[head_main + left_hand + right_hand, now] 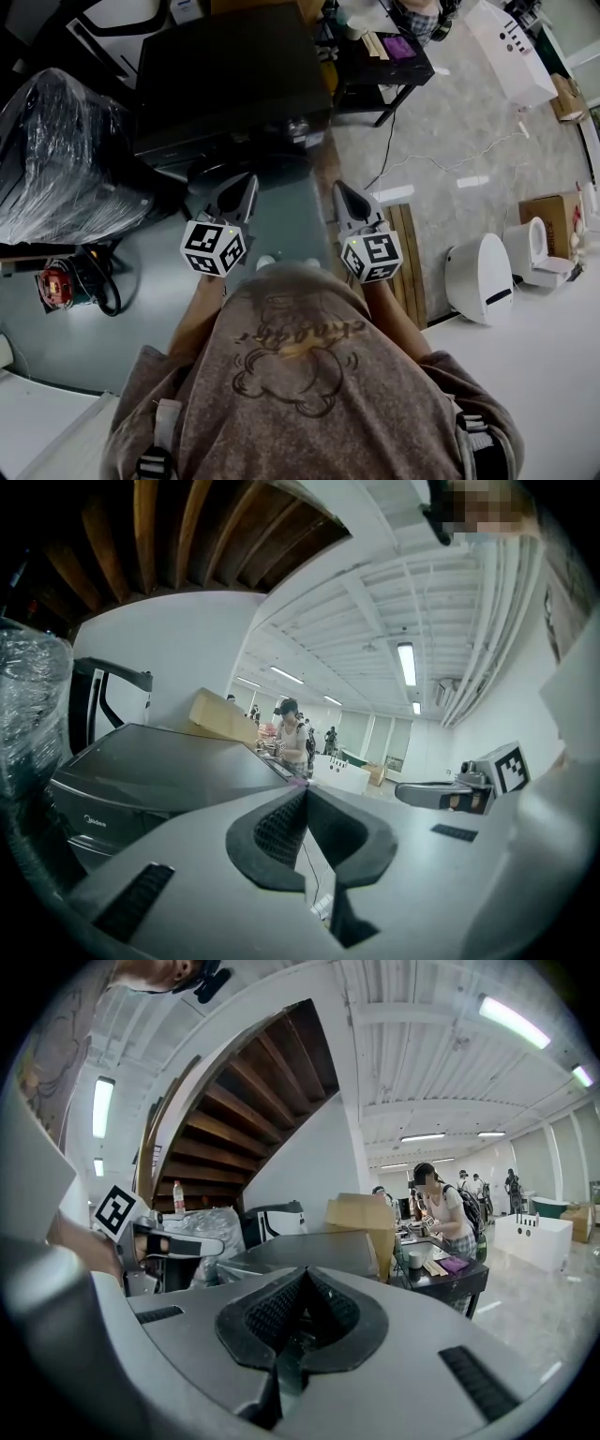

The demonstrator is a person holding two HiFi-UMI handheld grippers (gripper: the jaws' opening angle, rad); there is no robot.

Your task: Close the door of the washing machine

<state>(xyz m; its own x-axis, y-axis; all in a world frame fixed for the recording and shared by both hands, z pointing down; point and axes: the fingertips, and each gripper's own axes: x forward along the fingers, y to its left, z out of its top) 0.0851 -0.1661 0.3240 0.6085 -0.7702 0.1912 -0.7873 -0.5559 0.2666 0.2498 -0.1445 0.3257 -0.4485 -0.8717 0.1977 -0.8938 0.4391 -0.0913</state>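
Grey floor (pixel 94 319) fronts a dark, boxy washing machine (pixel 230 84); left tool (pixel 246 185) and right tool (pixel 340 187) closed, empty.

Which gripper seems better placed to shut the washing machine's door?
Likely left: the left gripper points at the dark door; the right gripper sits past the edge of the dark grey washing machine.

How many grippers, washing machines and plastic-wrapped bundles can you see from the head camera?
Grippers: 2, the left gripper and the right gripper
Washing machines: 1, the dark washing machine
Plastic-wrapped bundles: 1, the plastic-wrapped bundle
Total: 4
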